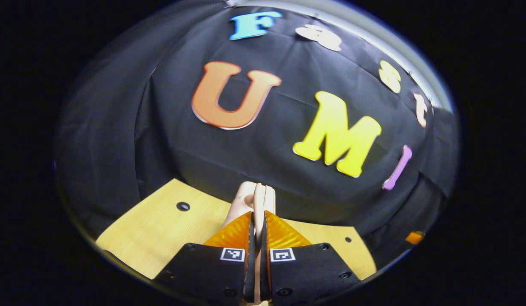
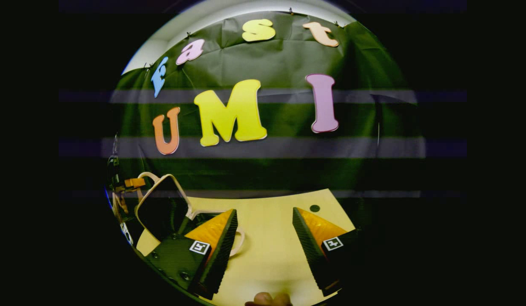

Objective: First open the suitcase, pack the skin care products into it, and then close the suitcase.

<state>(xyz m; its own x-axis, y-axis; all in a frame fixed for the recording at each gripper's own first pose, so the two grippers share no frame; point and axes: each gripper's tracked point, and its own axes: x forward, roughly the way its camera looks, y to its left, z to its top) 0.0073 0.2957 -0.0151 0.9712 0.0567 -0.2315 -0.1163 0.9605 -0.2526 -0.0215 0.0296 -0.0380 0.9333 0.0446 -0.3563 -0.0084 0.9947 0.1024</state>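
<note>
A small cream suitcase stands on the wooden table (image 1: 160,229). In the left gripper view its lid (image 1: 251,195) shows edge-on, and my left gripper (image 1: 258,212) is shut on that thin edge. In the right gripper view the lid (image 2: 160,204) stands raised at the left, a cream rim around a dark inside, with the left gripper (image 2: 133,183) at its upper corner. The suitcase's lower rim (image 2: 211,211) runs behind my right gripper's left finger. My right gripper (image 2: 264,210) hangs open over the bare table (image 2: 271,255), to the right of the suitcase, holding nothing.
The black cloth wall rises just behind the table's far edge. Round holes (image 1: 183,206) (image 2: 314,208) mark the tabletop. A fingertip (image 2: 267,299) shows at the bottom of the right gripper view.
</note>
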